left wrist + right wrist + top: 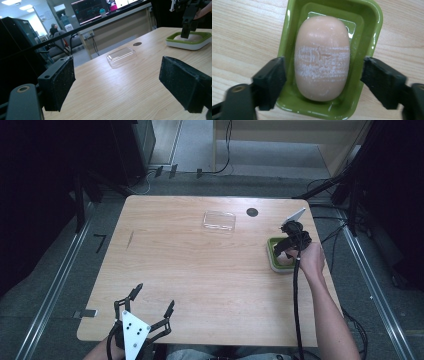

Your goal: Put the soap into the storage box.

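Soap is the thing in hand here: a pale pink oval bar (322, 58) lying lengthwise in a green soap dish (367, 27), which sits near the table's (200, 265) right edge, at about three o'clock in the high view. The right gripper (323, 82) hangs straight over it, its black jaws spread to either side of the bar at nine and three o'clock, with a clear gap on both sides; nothing is pinched. In the left gripper view that same gripper (186, 31) stands nose-down in the dish.

Judging by its look, the bar is stiff and moderately heavy for its size, with a rounded, smooth skin that will likely want to squirt out of a hard squeeze. The whitish scuffed band across its middle looks dry and rougher, so that waist is probably the best place to take hold, pads square on the long flanks, jaws let down inside the dish walls. Wet patches glint at the dish floor, so the underside may be slick. The dish itself seems light and could lift or skid along with the soap.

A clear plastic lid (219, 220) lies at twelve o'clock, well apart from the dish. The left gripper (150, 307) rests at seven o'clock near the front edge, jaws wide apart and holding nothing.
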{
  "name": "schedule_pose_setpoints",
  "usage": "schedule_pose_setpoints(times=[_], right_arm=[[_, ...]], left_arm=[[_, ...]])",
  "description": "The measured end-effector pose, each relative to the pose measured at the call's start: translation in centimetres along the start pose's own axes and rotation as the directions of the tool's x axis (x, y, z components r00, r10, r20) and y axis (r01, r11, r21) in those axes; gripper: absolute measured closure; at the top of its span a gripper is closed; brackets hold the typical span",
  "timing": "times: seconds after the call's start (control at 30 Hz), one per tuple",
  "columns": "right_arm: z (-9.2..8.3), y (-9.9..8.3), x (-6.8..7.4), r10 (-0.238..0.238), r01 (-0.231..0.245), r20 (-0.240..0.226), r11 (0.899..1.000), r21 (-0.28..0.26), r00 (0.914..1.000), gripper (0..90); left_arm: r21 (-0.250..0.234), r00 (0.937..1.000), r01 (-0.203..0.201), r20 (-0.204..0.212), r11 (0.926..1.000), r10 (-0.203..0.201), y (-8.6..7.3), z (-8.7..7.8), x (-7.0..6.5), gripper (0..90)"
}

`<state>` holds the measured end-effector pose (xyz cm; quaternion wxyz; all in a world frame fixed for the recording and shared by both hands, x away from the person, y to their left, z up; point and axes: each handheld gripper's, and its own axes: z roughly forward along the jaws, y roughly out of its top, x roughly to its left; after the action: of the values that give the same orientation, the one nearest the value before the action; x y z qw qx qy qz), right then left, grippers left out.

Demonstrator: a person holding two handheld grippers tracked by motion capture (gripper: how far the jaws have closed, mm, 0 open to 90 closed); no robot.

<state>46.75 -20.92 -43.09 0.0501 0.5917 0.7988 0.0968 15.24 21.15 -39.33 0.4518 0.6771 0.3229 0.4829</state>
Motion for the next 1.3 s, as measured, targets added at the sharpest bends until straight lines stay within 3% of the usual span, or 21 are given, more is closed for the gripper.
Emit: schedule_pose_setpoints(times=[0.43, 0.73, 1.03, 1.3], right_arm=[[-1.9, -1.8, 1.1, -0.048, 0.048, -0.006, 0.999, 0.000, 0.9988, 13.7], [-3.4, -3.9, 2.2, -0.115, 0.115, -0.005, 0.993, 0.008, 0.9933, 13.6], [-4.9, -6.9, 3.4, -0.171, 0.171, 0.019, 0.985, 0.005, 0.9850, 13.7], [-4.8, -9.7, 4.6, -0.235, 0.235, 0.032, 0.972, 0.022, 0.9714, 13.7]], left_arm=[[-0.001, 1.0000, 0.000, 0.002, 1.0000, 0.000, 0.0, 0.0, 0.0, 13.8], [-0.001, 1.0000, 0.005, -0.001, 1.0000, -0.005, 0.0, 0.0, 0.0, 13.8], [0.000, 1.0000, 0.002, -0.001, 1.0000, -0.002, 0.0, 0.0, 0.0, 13.8], [-0.002, 1.0000, 0.000, 0.001, 1.0000, 0.000, 0.0, 0.0, 0.0, 13.8]])
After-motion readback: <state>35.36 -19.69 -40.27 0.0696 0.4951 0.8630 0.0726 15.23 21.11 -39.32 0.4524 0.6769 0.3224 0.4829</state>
